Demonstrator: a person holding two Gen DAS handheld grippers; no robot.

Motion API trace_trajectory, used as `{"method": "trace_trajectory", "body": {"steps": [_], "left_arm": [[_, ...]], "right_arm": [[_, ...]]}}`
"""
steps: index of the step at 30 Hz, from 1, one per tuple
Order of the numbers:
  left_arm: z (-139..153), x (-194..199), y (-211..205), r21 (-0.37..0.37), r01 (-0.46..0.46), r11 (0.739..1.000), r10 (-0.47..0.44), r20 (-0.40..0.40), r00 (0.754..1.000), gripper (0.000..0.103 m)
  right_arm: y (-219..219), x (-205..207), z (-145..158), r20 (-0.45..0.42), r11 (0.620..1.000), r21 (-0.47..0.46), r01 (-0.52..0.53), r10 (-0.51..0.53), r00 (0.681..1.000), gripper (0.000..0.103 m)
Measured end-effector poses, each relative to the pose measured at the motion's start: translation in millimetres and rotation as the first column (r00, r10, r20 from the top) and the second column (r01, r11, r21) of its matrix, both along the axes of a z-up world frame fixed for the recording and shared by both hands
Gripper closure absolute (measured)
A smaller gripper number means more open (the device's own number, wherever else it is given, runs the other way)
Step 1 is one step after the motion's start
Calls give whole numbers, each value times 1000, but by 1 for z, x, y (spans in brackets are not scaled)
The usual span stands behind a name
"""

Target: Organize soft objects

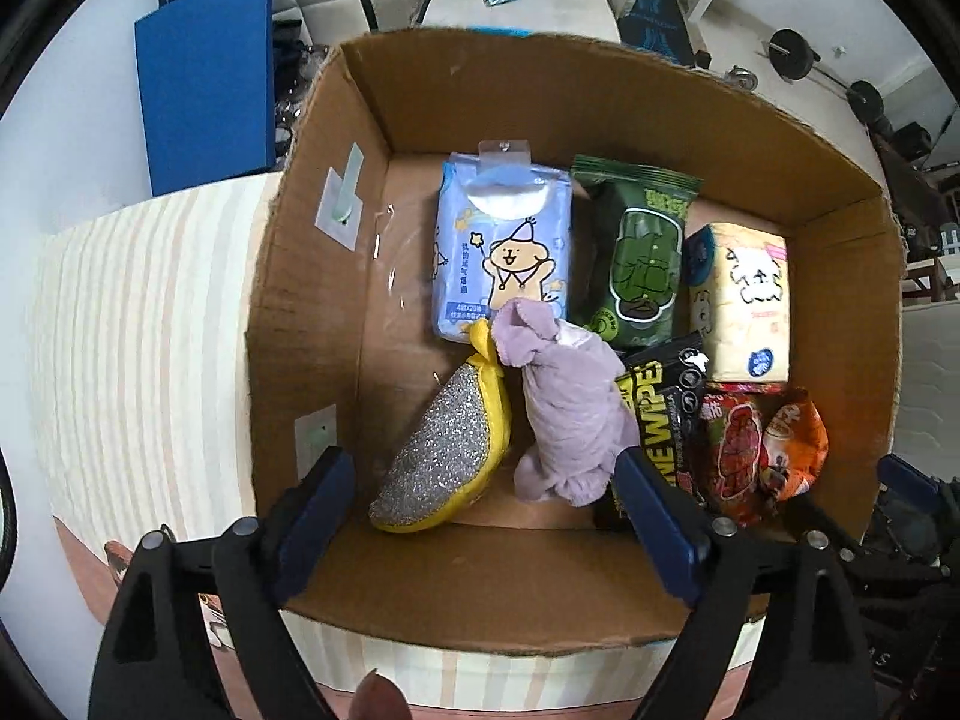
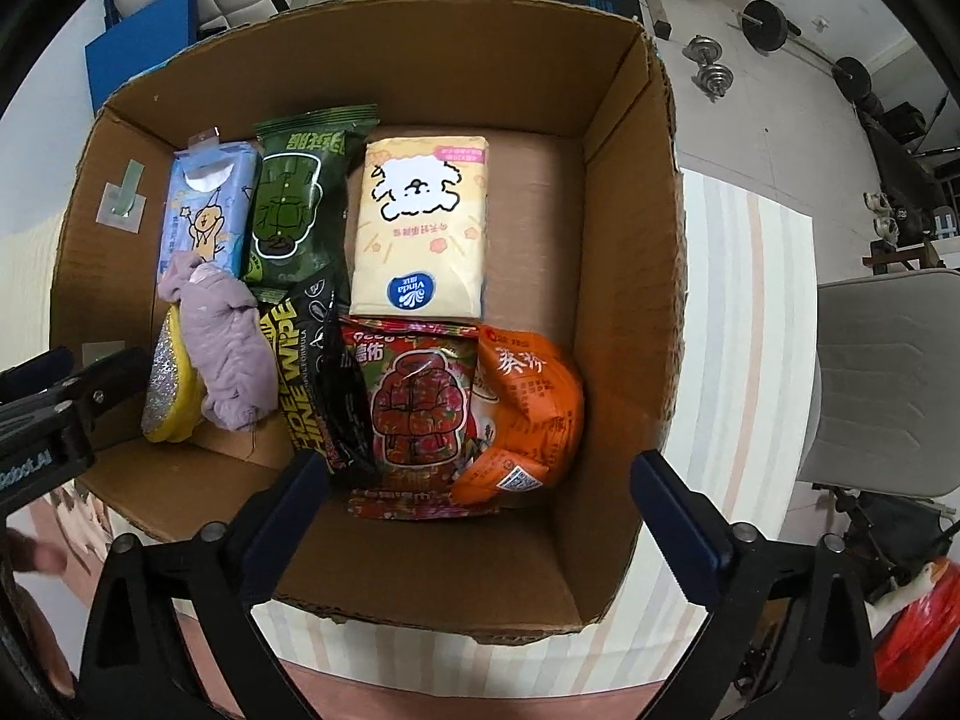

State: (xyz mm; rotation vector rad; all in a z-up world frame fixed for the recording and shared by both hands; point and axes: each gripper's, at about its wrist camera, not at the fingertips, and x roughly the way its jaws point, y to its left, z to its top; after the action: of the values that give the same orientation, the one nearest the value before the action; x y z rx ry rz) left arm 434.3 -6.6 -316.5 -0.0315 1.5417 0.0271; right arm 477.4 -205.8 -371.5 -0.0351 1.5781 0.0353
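An open cardboard box (image 1: 600,96) (image 2: 630,240) holds several soft packs. In it lie a blue tissue pack (image 1: 501,252) (image 2: 207,210), a green wipes pack (image 1: 642,258) (image 2: 297,192), a yellow tissue pack (image 1: 741,300) (image 2: 420,222), a black wipes pack (image 1: 660,414) (image 2: 312,372), a red pack (image 1: 738,450) (image 2: 414,408), an orange pack (image 1: 798,438) (image 2: 528,402), a lilac cloth (image 1: 564,408) (image 2: 225,336) and a yellow-silver sponge (image 1: 444,456) (image 2: 168,384). My left gripper (image 1: 480,516) is open and empty above the sponge and cloth. My right gripper (image 2: 480,516) is open and empty above the red and orange packs.
The box stands on a striped tablecloth (image 1: 138,348) (image 2: 738,324). A blue board (image 1: 204,78) leans behind the box. A grey chair (image 2: 888,378) stands to the right. Dumbbells (image 2: 762,21) lie on the floor beyond. The box's right part (image 2: 534,228) has bare floor.
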Motion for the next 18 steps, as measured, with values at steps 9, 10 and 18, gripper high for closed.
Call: {"method": "trace_trajectory", "body": {"steps": [9,10,18], "left_arm": [[18,-30,7,15,-22,1000,21,70,997,14],[17,-31,7,18,-23,1000,22,74,997,14],[43,-43,4,8,-20,1000,19,141,990,14]], "right_arm": [[4,-18,3,31,1000,6,18,-18,999,0],[5,-20,5,38,1000,5,22,-22,999,0],[5,-36,44,134,999,29,31,-34,990,0]]}}
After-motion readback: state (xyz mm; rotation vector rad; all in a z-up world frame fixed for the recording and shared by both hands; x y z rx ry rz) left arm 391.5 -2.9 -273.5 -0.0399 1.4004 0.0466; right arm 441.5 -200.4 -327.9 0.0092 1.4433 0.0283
